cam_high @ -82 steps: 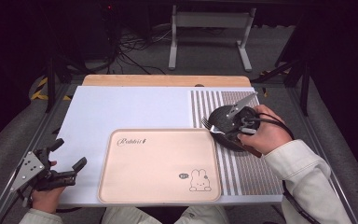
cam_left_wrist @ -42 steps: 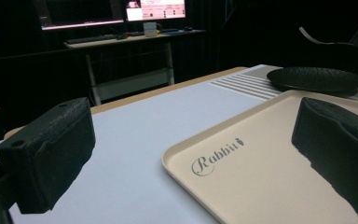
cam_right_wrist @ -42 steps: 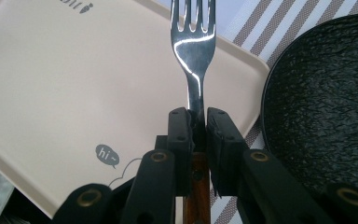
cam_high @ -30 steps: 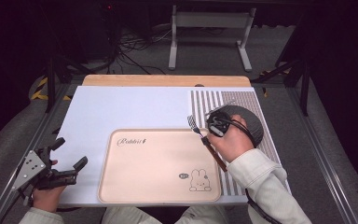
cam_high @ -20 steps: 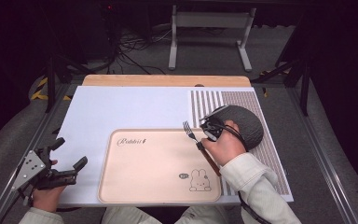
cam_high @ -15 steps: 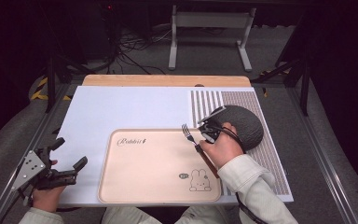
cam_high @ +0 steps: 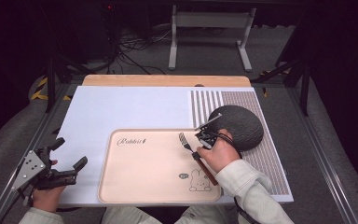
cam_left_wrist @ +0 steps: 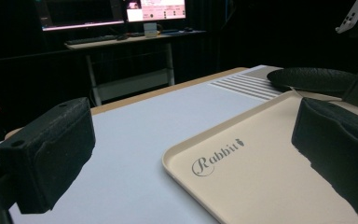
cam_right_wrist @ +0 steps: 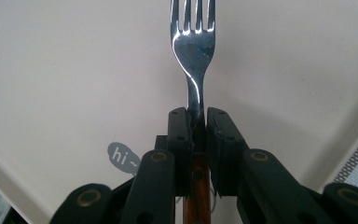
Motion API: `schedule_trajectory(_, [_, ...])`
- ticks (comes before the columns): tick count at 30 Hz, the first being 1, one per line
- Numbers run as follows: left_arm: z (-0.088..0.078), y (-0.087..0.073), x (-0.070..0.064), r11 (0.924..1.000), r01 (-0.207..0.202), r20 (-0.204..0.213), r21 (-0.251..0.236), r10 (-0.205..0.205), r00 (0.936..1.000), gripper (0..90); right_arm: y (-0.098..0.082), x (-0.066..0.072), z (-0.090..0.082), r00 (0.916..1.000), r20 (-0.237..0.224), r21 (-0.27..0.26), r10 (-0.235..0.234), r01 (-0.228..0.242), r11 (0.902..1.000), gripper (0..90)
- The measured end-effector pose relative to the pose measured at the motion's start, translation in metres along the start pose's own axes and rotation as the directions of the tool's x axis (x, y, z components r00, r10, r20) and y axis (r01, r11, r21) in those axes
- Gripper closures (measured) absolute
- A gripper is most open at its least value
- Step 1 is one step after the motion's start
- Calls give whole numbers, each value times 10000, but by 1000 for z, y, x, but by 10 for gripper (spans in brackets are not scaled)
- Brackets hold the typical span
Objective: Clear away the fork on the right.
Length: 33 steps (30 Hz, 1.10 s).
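A metal fork [cam_right_wrist: 192,46] with a brown wooden handle [cam_high: 207,171] is held over the beige tray [cam_high: 144,186], tines pointing to the tray's far side. My right gripper [cam_right_wrist: 197,116] is shut on the fork's neck, just where the handle begins. In the high view the right gripper [cam_high: 198,148] is above the tray's right part, beside the dark round plate [cam_high: 240,125]. My left gripper [cam_high: 70,153] rests at the table's near left corner, open and holding nothing. Its two black pads [cam_left_wrist: 46,154] frame the tray [cam_left_wrist: 261,177].
The tray lies on a white sheet [cam_high: 121,107], with a striped mat [cam_high: 270,163] under the dark plate at the right. A rabbit drawing [cam_high: 199,179] and a small "hi" bubble [cam_right_wrist: 123,156] mark the tray. A wooden strip [cam_high: 168,80] edges the far side.
My right gripper has come away from the dark plate with the fork and carried it left, over the tray. The left gripper has stayed still.
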<state>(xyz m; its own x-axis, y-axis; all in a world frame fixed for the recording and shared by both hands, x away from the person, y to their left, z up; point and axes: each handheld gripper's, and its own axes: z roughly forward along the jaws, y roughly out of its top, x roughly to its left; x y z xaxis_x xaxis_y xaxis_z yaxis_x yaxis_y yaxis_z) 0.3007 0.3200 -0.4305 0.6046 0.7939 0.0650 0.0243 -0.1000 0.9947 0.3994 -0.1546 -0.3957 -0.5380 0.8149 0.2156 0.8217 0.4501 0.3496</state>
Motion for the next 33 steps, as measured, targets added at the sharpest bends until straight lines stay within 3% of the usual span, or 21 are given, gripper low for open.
schedule_trajectory(13, [0, 0, 0, 10000, 3, 23, 0, -3, 10000, 1, -2, 1, 15, 9999, -97, 316, 94, -91, 9995, 806])
schedule_trajectory(29, [0, 0, 0, 10000, -24, 51, 27, 24, 10000, 1, -2, -2, 21, 9995, -167, 487, 254, -245, 9985, 802])
schedule_trajectory(31, [0, 0, 0, 10000, -23, 52, 48, 23, 10000, 1, -2, -2, 22, 9995, -188, 547, 252, -241, 9982, 769])
schedule_trajectory(32, [0, 0, 0, 10000, -18, 49, 46, 18, 10000, 1, -2, -2, 22, 9993, -244, 641, 286, -270, 9976, 688])
schedule_trajectory(33, [0, 0, 0, 10000, -19, 48, 44, 19, 10000, 1, -2, -1, 21, 9994, -235, 592, 273, -259, 9979, 673])
